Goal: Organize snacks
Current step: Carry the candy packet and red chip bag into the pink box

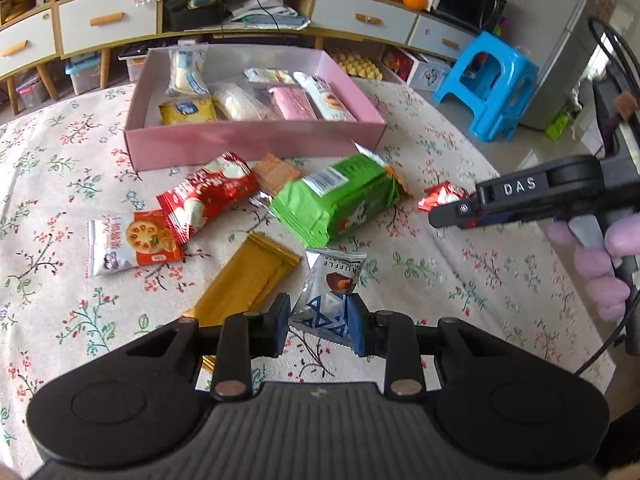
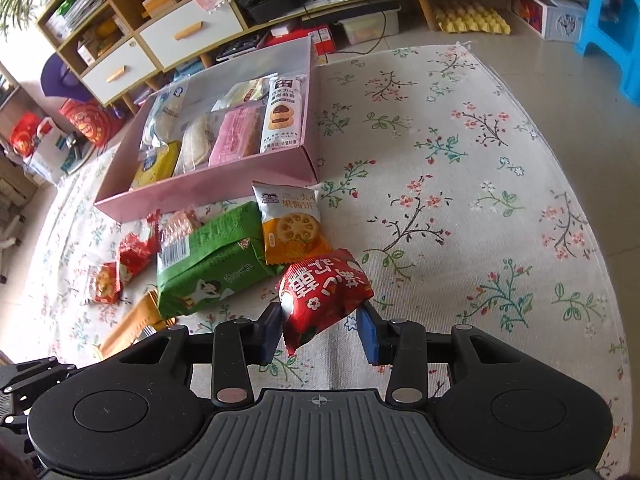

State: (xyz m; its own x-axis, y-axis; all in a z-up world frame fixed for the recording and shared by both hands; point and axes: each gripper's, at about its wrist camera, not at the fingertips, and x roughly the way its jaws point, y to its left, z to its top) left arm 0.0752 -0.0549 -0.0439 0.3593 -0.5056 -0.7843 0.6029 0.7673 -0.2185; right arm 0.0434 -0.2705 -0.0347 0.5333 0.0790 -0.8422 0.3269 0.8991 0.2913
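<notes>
Left hand-held gripper (image 1: 319,322) straddles truffle packet (image 1: 331,294), contact unclear; right hand-held gripper (image 2: 322,330) holds red packet (image 2: 323,294).

Pink box (image 1: 256,142): matt card, smooth walls. Cloth (image 2: 460,184) over the bench: woven, matt, printed with flowers. Green packet (image 1: 340,204): glossy plastic film, creased. Red packet (image 2: 320,296): shiny, crinkled foil film. Gold wrapper (image 1: 244,284): metallic sheen, smooth. Left gripper (image 1: 319,322) and right gripper (image 2: 320,334): matt black plastic bodies, ribbed, with bright metal pins.
</notes>
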